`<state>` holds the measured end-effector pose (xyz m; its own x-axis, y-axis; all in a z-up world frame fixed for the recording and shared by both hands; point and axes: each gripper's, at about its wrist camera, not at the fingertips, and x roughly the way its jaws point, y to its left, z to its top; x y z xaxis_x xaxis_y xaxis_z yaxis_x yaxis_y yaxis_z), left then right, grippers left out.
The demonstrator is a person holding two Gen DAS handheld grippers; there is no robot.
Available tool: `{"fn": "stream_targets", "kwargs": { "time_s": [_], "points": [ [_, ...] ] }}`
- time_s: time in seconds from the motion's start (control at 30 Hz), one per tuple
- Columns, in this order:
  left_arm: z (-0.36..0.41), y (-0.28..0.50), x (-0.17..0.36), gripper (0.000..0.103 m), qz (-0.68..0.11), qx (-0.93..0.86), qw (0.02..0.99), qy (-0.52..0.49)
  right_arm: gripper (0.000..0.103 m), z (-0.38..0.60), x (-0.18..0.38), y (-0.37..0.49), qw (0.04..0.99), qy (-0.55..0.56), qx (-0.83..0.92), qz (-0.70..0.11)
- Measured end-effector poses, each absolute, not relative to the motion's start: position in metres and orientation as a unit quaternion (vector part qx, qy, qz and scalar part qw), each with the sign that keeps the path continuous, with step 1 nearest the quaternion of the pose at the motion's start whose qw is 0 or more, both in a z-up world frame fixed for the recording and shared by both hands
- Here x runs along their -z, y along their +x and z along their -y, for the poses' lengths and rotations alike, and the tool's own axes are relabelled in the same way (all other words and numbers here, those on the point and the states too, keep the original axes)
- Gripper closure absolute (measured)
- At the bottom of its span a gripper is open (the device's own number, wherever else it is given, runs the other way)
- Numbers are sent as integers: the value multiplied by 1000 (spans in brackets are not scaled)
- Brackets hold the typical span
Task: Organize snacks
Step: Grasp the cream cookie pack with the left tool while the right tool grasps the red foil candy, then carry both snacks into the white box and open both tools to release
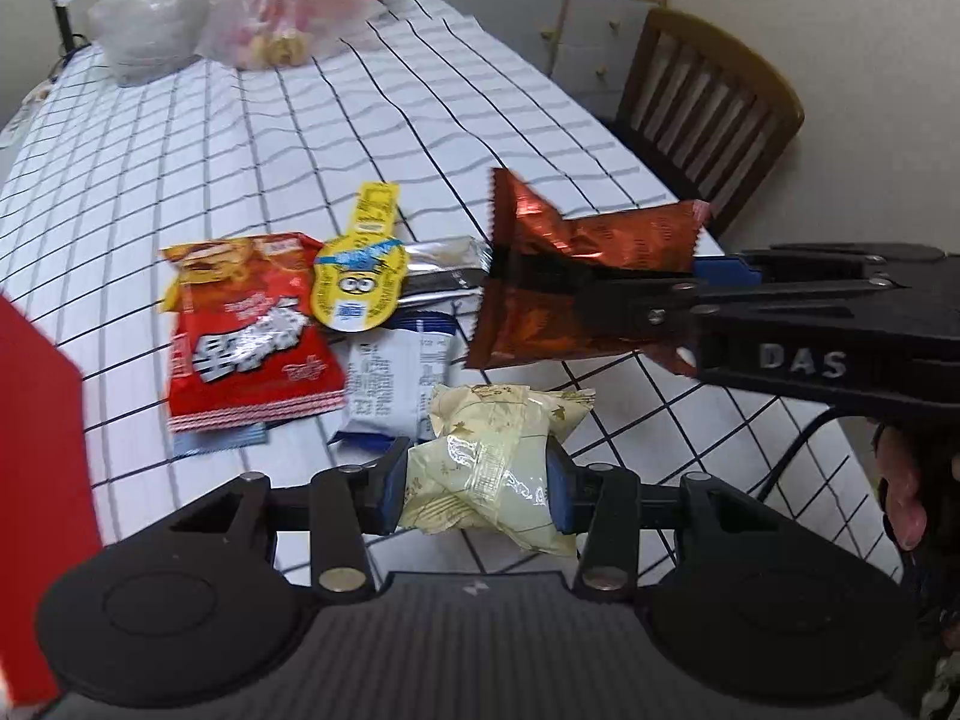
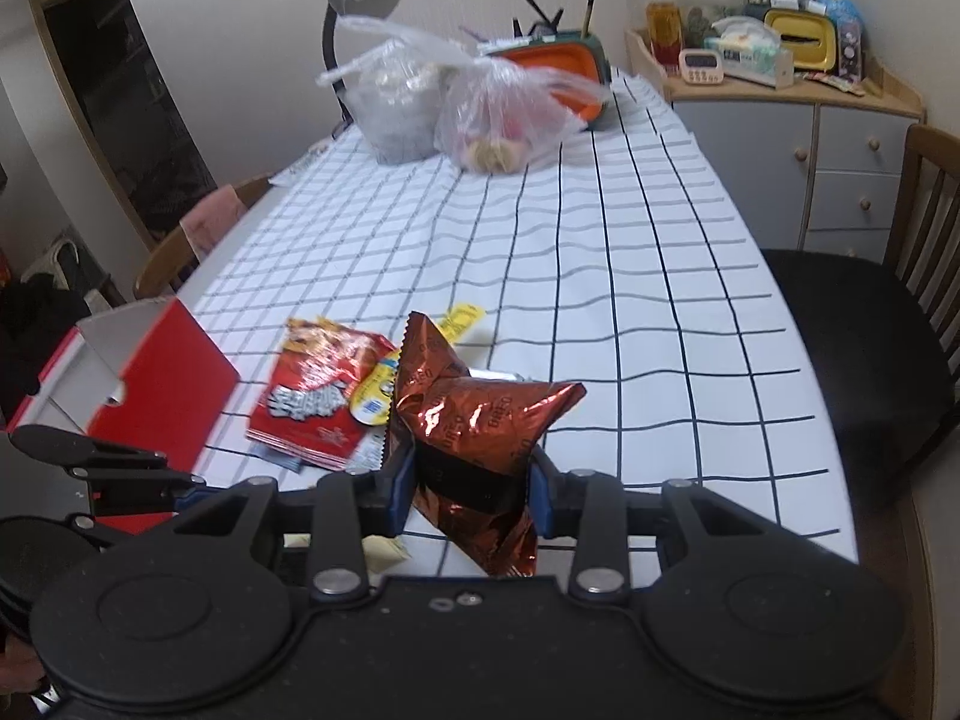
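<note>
The left tool (image 1: 477,495) is pinching a crumpled pale cream plastic snack wrapper with gold print (image 1: 492,468) between its blue pads, the packet squeezed at its middle and held clear above the surface (image 1: 372,120), a table under a white cloth with a black grid. The right tool (image 2: 471,489) is clamped on a shiny copper-red foil snack bag (image 2: 474,432), gripping it across a black band near its lower half; the bag's crimped top stands up and tilts left. In the left wrist view that same bag (image 1: 576,276) hangs to the right of the cream packet, with the right tool (image 1: 672,294) coming in from the right edge.

The remaining snacks lie in a loose heap on the near left part of the surface: a red crinkly chip bag with white lettering (image 1: 246,336), a yellow cartoon-face sachet (image 1: 360,282) overlapping its right edge, a silver foil bar wrapper (image 1: 444,270) behind that, and a white and blue printed packet (image 1: 396,396) nearest. An open red cardboard box with a white inside (image 2: 138,372) stands just left of the heap. At the far end sit two knotted clear plastic bags (image 2: 456,102).
</note>
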<state>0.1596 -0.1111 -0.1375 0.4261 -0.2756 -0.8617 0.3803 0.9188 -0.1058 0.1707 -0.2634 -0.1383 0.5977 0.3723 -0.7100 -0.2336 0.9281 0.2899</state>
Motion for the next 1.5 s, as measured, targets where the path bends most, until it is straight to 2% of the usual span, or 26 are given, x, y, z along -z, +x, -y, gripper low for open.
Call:
{"fn": "stream_targets", "kwargs": {
  "time_s": [0.47,0.93,1.5],
  "points": [
    [37,118,81,59,-445,140,884,10,68,222,86,131,905,75,-189,-375],
    [-74,105,36,59,-412,54,908,-54,68,124,60,120,896,63,-249,-363],
    [-204,111,37,59,-409,-42,908,-75,68,-5,76,141,872,22,-294,-390]
  ]
}}
